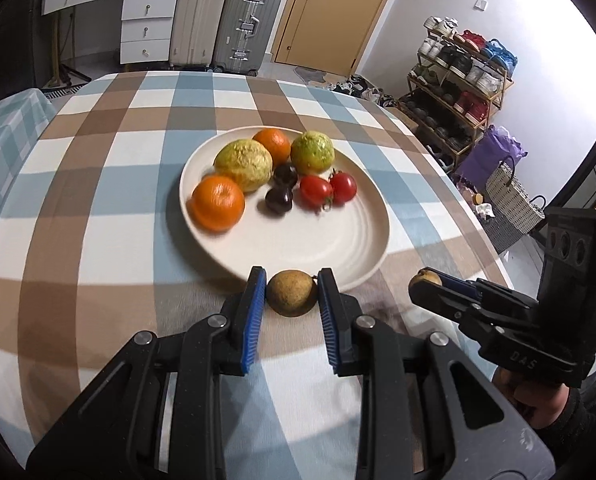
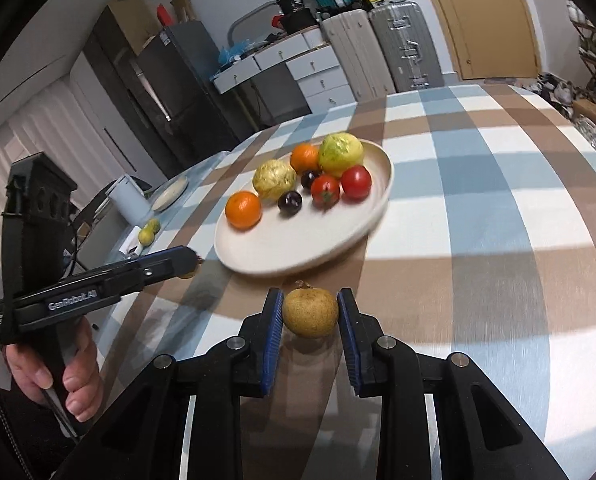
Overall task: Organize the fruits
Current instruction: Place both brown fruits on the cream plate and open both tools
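The table point(image 1: 97, 184) wears a checked blue-brown-white cloth — suitcases point(image 1: 225, 20), drawers point(image 1: 147, 28) and a door point(image 1: 338, 8) stand behind. Each gripper — left point(image 1: 291, 292), right point(image 2: 310, 312) — holds a small brownish fruit point(image 1: 291, 294) near the plate point(image 1: 318, 240) of fruits.

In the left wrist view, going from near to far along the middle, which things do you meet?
Left hand-held gripper → small brown fruit between its fingers → bare near part of the plate → dark plums → far orange → suitcases.
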